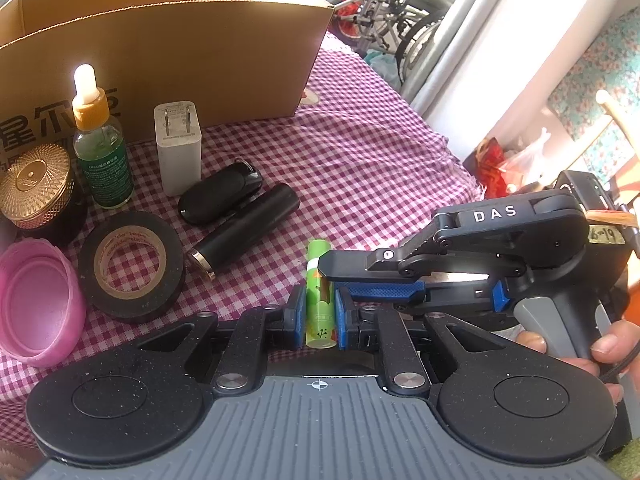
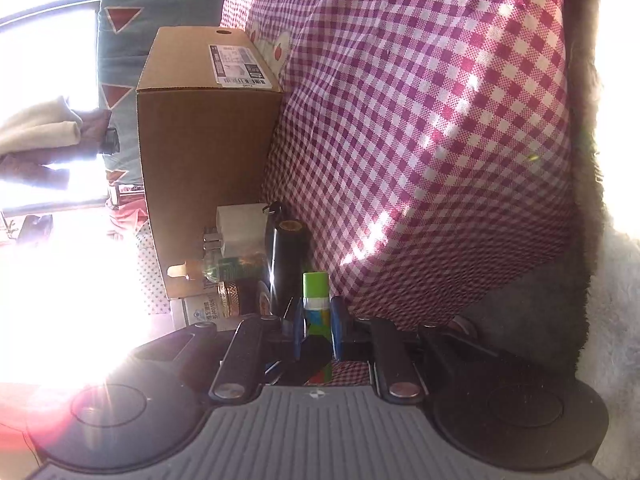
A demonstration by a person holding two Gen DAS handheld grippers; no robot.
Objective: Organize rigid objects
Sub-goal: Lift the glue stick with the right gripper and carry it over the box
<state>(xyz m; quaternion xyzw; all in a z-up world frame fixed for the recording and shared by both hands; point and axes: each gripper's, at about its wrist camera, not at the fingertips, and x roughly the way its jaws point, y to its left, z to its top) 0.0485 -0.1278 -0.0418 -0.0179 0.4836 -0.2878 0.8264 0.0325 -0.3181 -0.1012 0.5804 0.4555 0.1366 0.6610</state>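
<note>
A green tube (image 1: 318,320) with a white band stands upright between the blue pads of my left gripper (image 1: 319,310), which is shut on its lower half. My right gripper (image 1: 325,280) reaches in from the right and is shut on the same tube just above, a black finger crossing near the band. In the right wrist view, which is rolled sideways, the green tube (image 2: 316,288) sticks out past my right gripper (image 2: 317,320), whose pads press on it. A hand (image 1: 600,344) holds the right gripper's handle.
On the purple checked cloth (image 1: 360,152) to the left lie a black tape roll (image 1: 132,264), a black cylinder (image 1: 248,232), a key fob (image 1: 220,196), a white charger (image 1: 178,148), a dropper bottle (image 1: 102,152), a gold-lidded jar (image 1: 36,188) and a pink lid (image 1: 36,304). An open cardboard box (image 1: 180,60) stands behind them.
</note>
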